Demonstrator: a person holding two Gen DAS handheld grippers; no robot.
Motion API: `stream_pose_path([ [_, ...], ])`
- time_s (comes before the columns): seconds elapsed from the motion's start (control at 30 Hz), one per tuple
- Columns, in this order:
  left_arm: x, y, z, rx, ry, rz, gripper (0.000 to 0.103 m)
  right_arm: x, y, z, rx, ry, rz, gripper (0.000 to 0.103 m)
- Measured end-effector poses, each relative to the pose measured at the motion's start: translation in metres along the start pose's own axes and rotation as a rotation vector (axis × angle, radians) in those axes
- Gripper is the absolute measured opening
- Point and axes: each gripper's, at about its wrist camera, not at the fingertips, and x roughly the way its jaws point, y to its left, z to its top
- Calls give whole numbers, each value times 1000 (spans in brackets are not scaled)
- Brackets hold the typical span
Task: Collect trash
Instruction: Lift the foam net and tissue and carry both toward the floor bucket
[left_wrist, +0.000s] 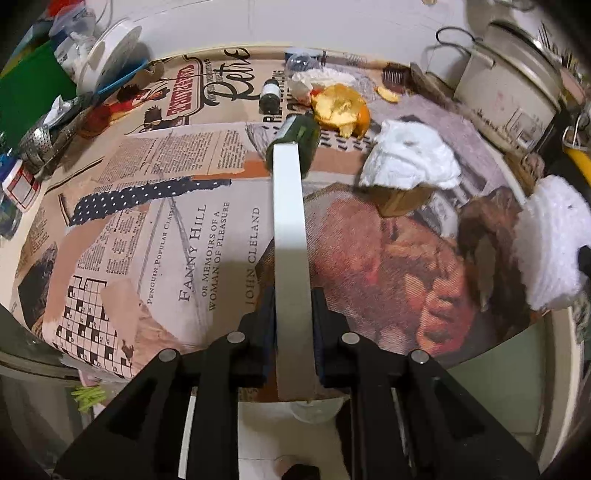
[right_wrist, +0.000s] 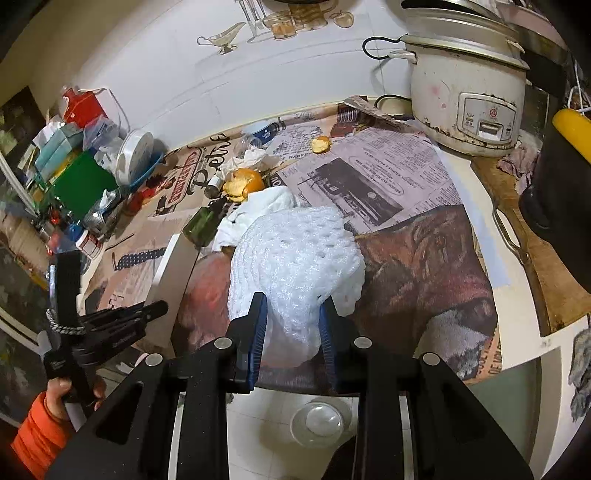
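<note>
**Mia:** What is the left claw (left_wrist: 293, 354) holding?

**Tom:** It is pinching a long flat white strip (left_wrist: 290, 236). The strip is sticking out far ahead, over the bench (left_wrist: 177, 229) with the newspaper-print cover. Its far end is lying in front of a small dark green glass bottle (left_wrist: 301, 134).

**Mia:** And the right claw (right_wrist: 293, 332)?

**Tom:** It is squeezing a white foam net sleeve (right_wrist: 295, 262), the soft kind that goes around fruit. The blue pads (right_wrist: 258, 332) are pressing on both sides of it. The net is hanging above the bench.

**Mia:** Is there more trash lying there?

**Tom:** Yes. A crumpled white paper towel (left_wrist: 410, 155) is sitting on top of a brown paper cup (left_wrist: 402, 201). Behind it, orange peel (left_wrist: 340, 109) is lying in a pile. A second small dark bottle with a white label (left_wrist: 269, 96) is lying near the peel, and a crumpled white tissue (left_wrist: 314, 79) is just behind it.

**Mia:** What is that big pot?

**Tom:** An old white rice cooker (right_wrist: 469, 92) is standing at the back right corner. On the left, boxes and a green plastic container (right_wrist: 79, 181) are piling up along the wall.

**Mia:** Who is holding the claws?

**Tom:** A person. A hand (right_wrist: 66, 395) in an orange sleeve (right_wrist: 37, 439) is gripping the left claw's handle.
</note>
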Motion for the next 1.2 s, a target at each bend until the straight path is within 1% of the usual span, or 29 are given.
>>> stream_pose_path([
  [0.1, -10, 3, -4, -14, -36, 4, 16, -5, 6, -8, 4, -9, 1, 25],
  [0.2, -32, 8, -13, -16, -75, -28, 16, -13, 15, -18, 6, -26, -5, 25],
  [0.33, -75, 10, -33, 25, -139, -60, 16, -30, 31, -36, 10, -60, -21, 25],
  [0.43, -106, 11, -50, 73, -174, -67, 15, -44, 46, -54, 14, -79, -36, 25],
  [0.6, -144, 4, -84, 149, -180, -94, 16, -59, 68, -82, 24, -67, -33, 25],
  [0.67, -150, 1, -97, 163, -168, -103, 15, -61, 74, -91, 26, -45, -31, 25],
  [0.73, -153, -2, -112, 171, -150, -128, 16, -61, 77, -100, 30, -24, -26, 26],
  [0.8, -149, -5, -125, 176, -129, -143, 16, -58, 79, -110, 29, 4, -19, 26],
  [0.9, -130, -9, -148, 163, -81, -170, 16, -48, 77, -125, 13, 37, -17, 26],
  [1.0, -101, -13, -169, 143, -25, -172, 16, -31, 66, -143, 20, 80, -7, 26],
  [1.1, -62, -20, -195, 131, 27, -169, 15, -5, 48, -165, 31, 133, 1, 26],
  [1.2, -25, -26, -220, 135, 18, -164, 15, 26, 31, -192, 18, 153, -7, 26],
])
